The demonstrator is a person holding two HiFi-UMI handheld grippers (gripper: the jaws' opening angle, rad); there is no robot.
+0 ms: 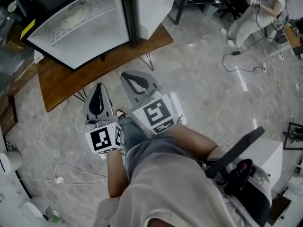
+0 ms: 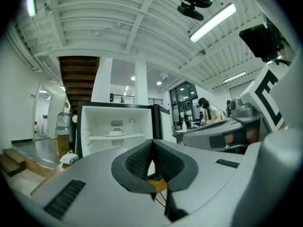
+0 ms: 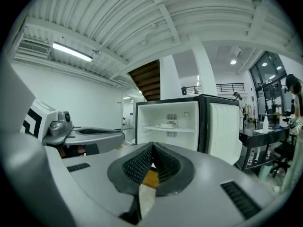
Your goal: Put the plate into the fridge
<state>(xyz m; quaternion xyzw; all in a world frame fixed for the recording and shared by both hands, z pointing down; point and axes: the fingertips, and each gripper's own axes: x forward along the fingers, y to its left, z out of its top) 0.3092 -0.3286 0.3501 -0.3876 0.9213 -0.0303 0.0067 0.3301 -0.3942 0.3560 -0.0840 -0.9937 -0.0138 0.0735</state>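
Sitting in the open fridge (image 1: 124, 13), the plate (image 1: 75, 18) looks stowed; left hand-held gripper (image 1: 99, 88) and right hand-held gripper (image 1: 130, 77) are hanging closed, empty.

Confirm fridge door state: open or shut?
Open. The fridge door is swung aside to the right, and the white interior of the fridge shows, with the plate on its shelf.

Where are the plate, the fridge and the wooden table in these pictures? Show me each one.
plate (image 1: 74, 18), head view, middle of the plate on the fridge shelf.
fridge (image 3: 156, 115), right gripper view, bare back wall above the shelf.
wooden table (image 1: 61, 82), head view, bare top.
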